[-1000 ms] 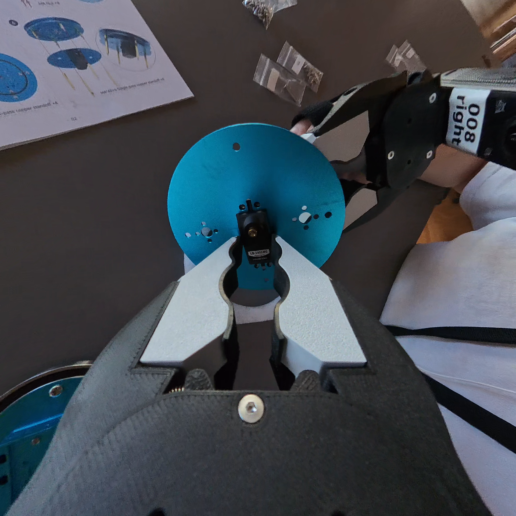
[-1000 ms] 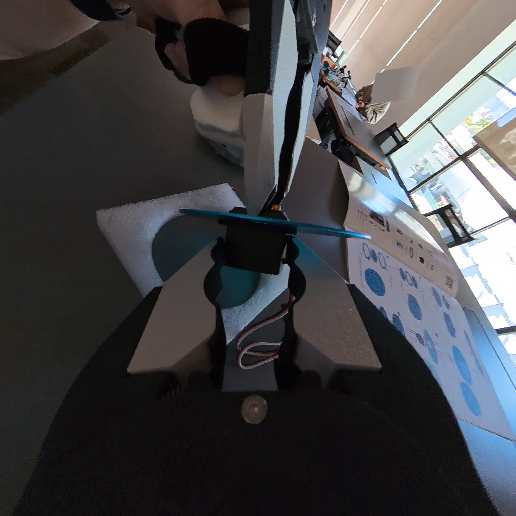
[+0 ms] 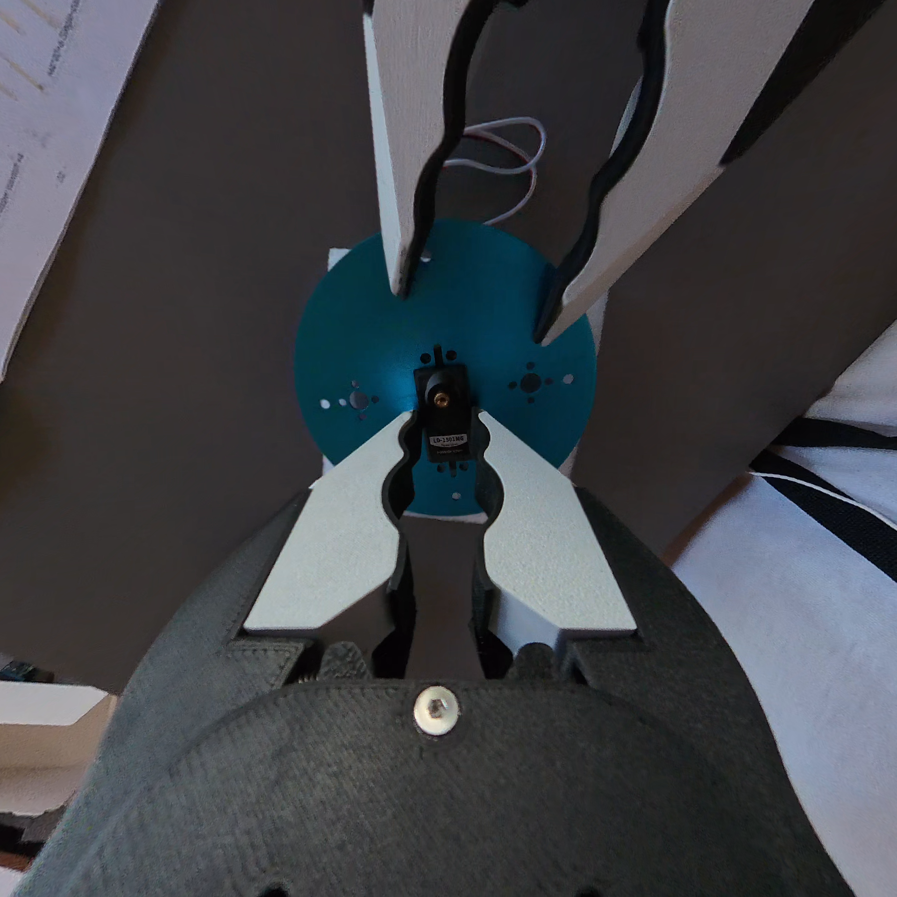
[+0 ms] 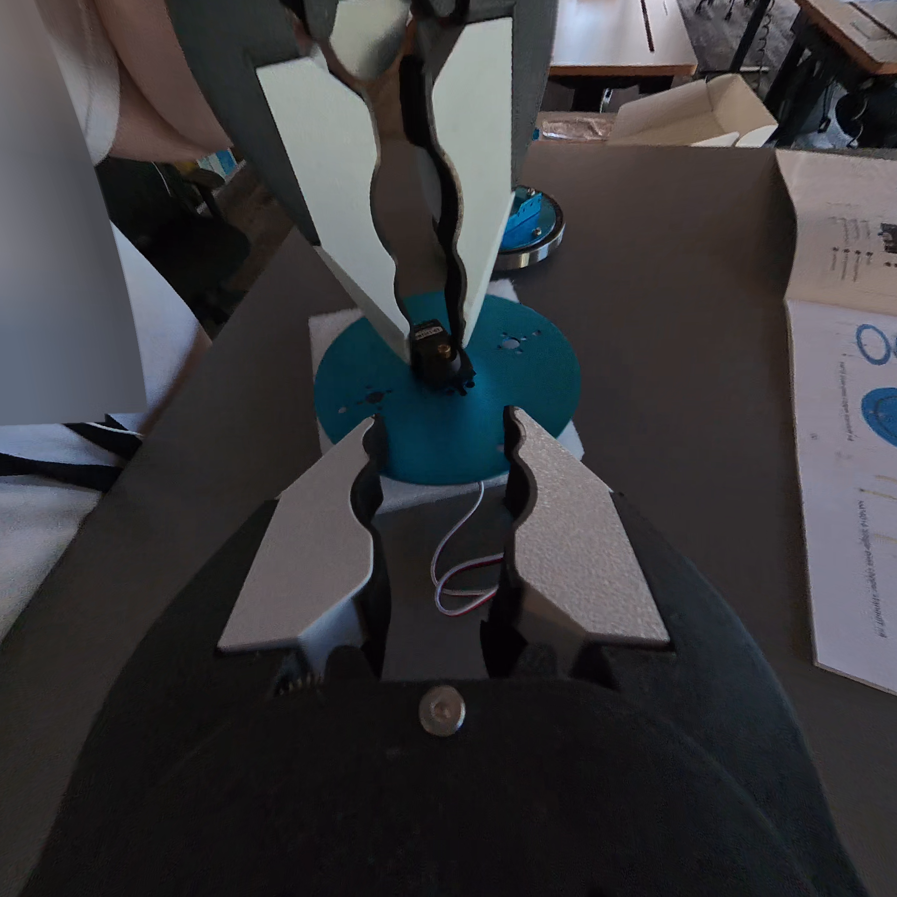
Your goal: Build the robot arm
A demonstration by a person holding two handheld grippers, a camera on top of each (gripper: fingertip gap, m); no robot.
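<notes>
A blue round disc (image 3: 369, 340) with a black servo (image 3: 444, 437) in its middle lies flat on a white foam pad (image 4: 335, 320) on the dark table. My left gripper (image 3: 444, 417) is shut on the servo's top; in the right wrist view it (image 4: 435, 350) reaches down from above onto the servo (image 4: 437, 369). My right gripper (image 4: 440, 417) is open and empty, its fingers over the disc's near edge (image 4: 437, 446). In the left wrist view it (image 3: 471, 315) reaches in from the far side. The servo's white and red wire (image 4: 461, 573) loops on the table between the right fingers.
Printed instruction sheets (image 4: 849, 437) lie to the right of the disc. A round metal-rimmed blue base (image 4: 534, 228) stands behind it. An open cardboard box (image 4: 694, 116) sits beyond the table edge. A person in white clothing (image 3: 801, 582) is close by the table. Less than 4 cm separates the two grippers' tips.
The disc was held up with my right gripper shut on the servo body below it. Now the disc lies on the foam, and the right gripper has let go and opened above it.
</notes>
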